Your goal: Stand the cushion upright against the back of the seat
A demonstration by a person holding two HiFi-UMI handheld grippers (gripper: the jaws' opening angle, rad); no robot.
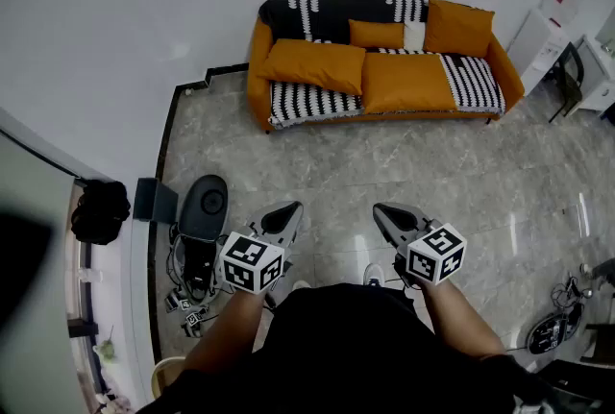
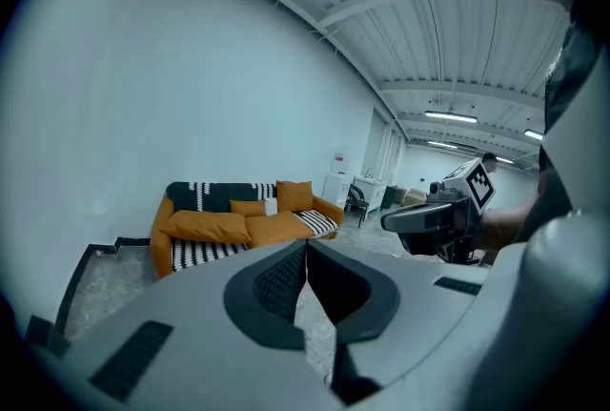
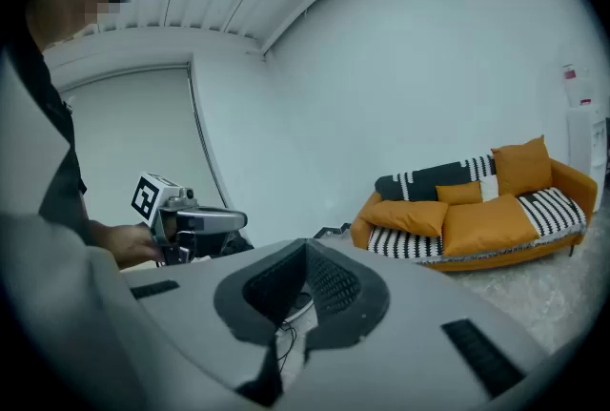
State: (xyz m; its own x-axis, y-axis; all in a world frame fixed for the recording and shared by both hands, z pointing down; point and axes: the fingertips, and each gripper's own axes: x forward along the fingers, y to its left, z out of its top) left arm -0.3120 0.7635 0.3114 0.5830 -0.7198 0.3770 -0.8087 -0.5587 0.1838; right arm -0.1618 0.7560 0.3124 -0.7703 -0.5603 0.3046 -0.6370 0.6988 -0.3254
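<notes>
An orange sofa (image 1: 380,57) with black-and-white striped covers stands against the far wall. A large orange cushion (image 1: 315,64) lies flat on its left seat, a second one (image 1: 407,81) lies flat in the middle, and two more lean against the back. Both grippers are held close to my body, far from the sofa, over the marble floor. My left gripper (image 1: 285,215) is shut with nothing in it, and my right gripper (image 1: 387,215) is shut and empty too. The left gripper view shows the sofa (image 2: 238,218) beyond the closed jaws, and the right gripper view shows the flat cushion (image 3: 410,216).
A black round device (image 1: 204,201) with cables sits on the floor at my left, next to a black bag (image 1: 99,210). A white cabinet (image 1: 543,37) and a chair (image 1: 569,76) stand right of the sofa. Another black device (image 1: 553,333) lies at the lower right.
</notes>
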